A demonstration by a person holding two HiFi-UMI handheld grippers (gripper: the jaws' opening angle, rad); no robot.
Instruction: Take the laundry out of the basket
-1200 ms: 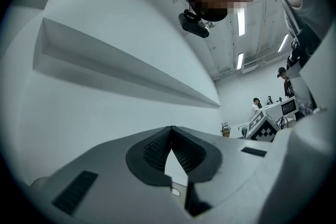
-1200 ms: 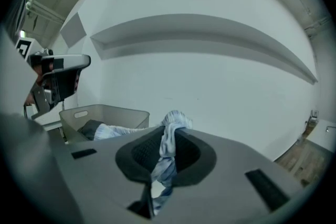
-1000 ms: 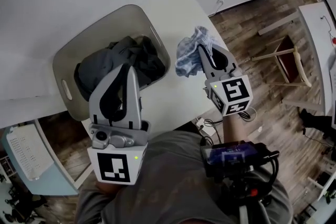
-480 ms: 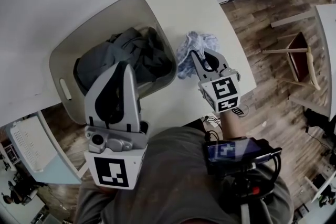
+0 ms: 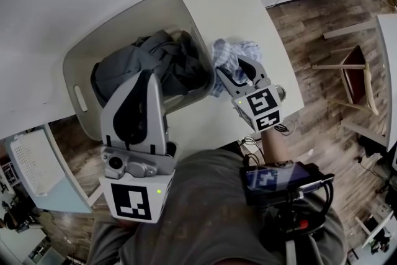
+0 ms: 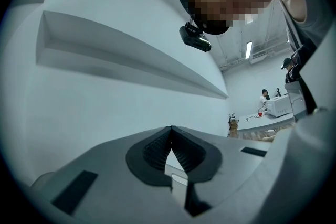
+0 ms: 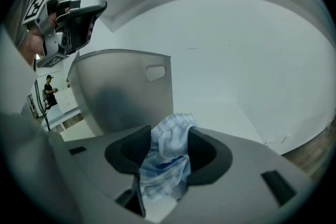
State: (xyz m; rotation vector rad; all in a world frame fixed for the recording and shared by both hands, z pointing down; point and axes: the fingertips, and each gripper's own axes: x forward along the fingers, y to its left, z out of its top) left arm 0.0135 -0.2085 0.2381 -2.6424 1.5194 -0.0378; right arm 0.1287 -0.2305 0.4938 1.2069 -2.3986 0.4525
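**Caller:** Lowered to the surface [image 5: 242, 9] since a second ago: the right tool [image 5: 232, 66] has been brought down beside the basket [image 5: 118, 31], and the pale blue cloth [image 5: 231, 50] with it. Its jaws have just been opening, and they are now seen spread, with the cloth bunched loosely between them.

**Analyst:** And the left tool [image 5: 146, 74]?

**Caller:** Hardly shifted. It is held level over the near side of the basket, jaws pressed together on nothing. Only a bare wall [image 6: 105, 86] is shown in its own view.

**Analyst:** So the cloth is being set down. How is that finished well?

**Caller:** The jaws should be kept wide and the tool drawn straight back and slightly up, so that no fold is dragged along by the ribbed pads [image 7: 206, 150]. The cloth is best left clear of the basket, which stands just beside it. It should also be left well in from the surface's edge, or it could slip toward the floor [image 5: 335, 28]. After that, the dark laundry [image 5: 155, 62] heaped in the basket is to be fetched.

**Analyst:** What cannot be made out?

**Caller:** Whether the cloth is still caught on either pad. The gap is filled by it in the right gripper view, so contact cannot be ruled out. The near part of the basket is covered by the left tool in the head view. How many pieces are buried under the dark heap cannot be judged. The cloth's near edge is hidden behind the right tool too.
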